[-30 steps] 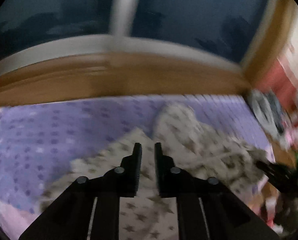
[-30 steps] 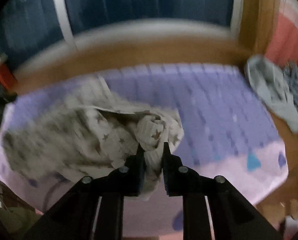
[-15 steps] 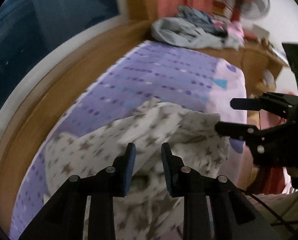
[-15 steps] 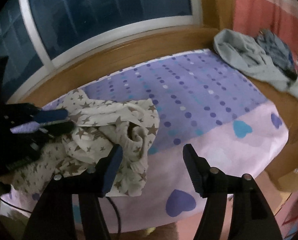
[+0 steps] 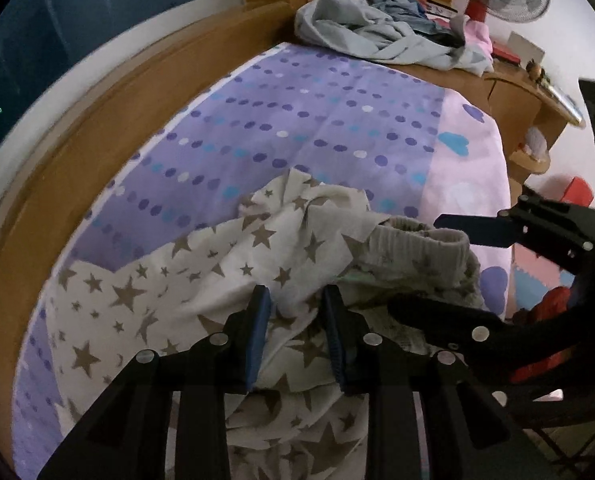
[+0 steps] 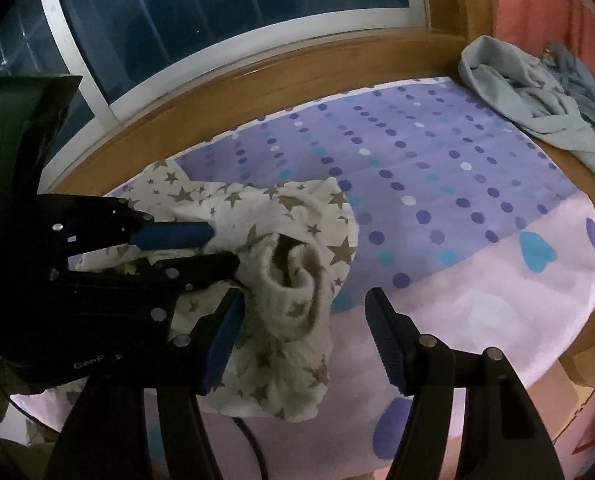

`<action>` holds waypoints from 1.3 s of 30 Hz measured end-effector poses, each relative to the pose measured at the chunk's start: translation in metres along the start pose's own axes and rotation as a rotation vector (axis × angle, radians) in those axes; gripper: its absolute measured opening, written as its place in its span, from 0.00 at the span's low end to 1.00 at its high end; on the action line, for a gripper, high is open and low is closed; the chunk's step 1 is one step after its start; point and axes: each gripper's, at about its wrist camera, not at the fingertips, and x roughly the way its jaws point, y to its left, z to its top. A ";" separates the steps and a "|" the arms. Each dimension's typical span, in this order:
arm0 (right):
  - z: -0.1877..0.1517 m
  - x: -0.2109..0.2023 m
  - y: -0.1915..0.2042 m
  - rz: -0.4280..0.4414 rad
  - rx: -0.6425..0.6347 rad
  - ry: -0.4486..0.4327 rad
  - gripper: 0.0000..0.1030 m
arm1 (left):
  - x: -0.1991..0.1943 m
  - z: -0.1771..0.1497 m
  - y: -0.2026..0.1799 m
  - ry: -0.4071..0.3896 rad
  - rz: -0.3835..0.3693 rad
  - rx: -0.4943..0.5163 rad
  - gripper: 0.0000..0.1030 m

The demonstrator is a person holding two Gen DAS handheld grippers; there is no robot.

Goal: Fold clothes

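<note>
Since half a second ago, the left gripper has spread a little wider over the star-print garment, a fold of cloth between its parted fingers. The one garment lies crumpled at lower centre on the dotted purple sheet. The right gripper gapes wide, empty, its left finger against the ribbed cuff. One grey clothes pile sits upper right.

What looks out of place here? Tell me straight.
The star-print garment lies bunched and twisted at the left end of the bedsheet, its ribbed waistband rolled open, not flat for folding. A grey clothes heap sprawls off the sheet's far right corner. Nothing looks spilled or damaged.
</note>
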 end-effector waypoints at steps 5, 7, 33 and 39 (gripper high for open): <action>-0.001 0.004 0.005 -0.010 -0.034 -0.007 0.29 | -0.008 -0.002 0.009 -0.075 -0.006 -0.051 0.16; 0.001 0.003 0.003 -0.009 -0.025 -0.015 0.15 | -0.023 -0.001 0.016 -0.132 -0.012 -0.090 0.08; 0.006 -0.048 -0.003 -0.089 -0.100 -0.104 0.66 | -0.041 0.011 -0.019 -0.057 0.049 0.133 0.27; 0.006 -0.039 -0.019 -0.085 -0.047 -0.106 0.66 | -0.009 0.026 -0.039 0.018 0.087 0.232 0.27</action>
